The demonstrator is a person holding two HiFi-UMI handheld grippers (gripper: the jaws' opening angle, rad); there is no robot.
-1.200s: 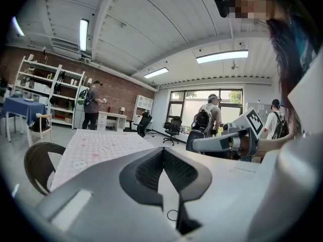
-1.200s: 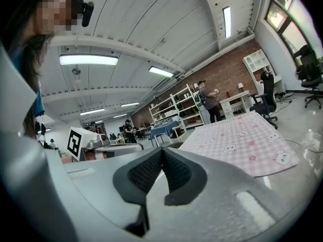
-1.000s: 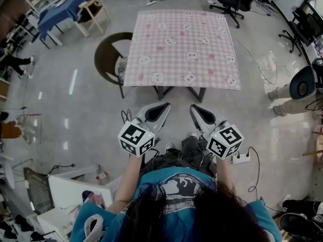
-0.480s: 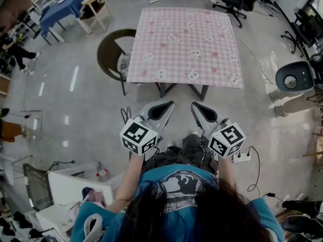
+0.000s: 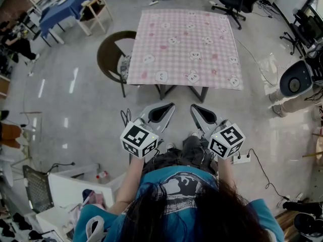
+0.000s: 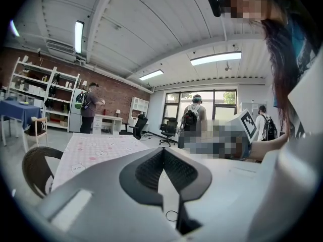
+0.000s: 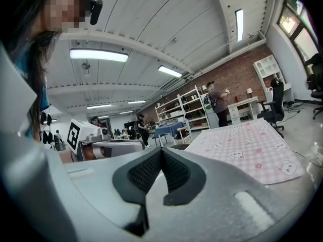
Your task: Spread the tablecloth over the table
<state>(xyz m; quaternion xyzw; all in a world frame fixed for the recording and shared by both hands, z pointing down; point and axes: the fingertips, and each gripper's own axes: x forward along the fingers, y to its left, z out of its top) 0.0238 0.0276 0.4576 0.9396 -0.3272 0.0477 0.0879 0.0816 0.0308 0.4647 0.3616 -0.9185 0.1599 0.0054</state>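
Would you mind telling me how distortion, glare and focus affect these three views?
Head view: fisheye curves the room's edges, light streaks glare on the glossy floor, the tablecloth is sharp. Left gripper view: dark round vignette, the shut left gripper looks soft up close. Right gripper view: same vignette, a ceiling light blows out.

The person in dark clothes (image 5: 15,42) at the left edge is now seen higher in the head view, and the round blue-grey object (image 5: 294,78) at the right edge is shifted slightly leftward.
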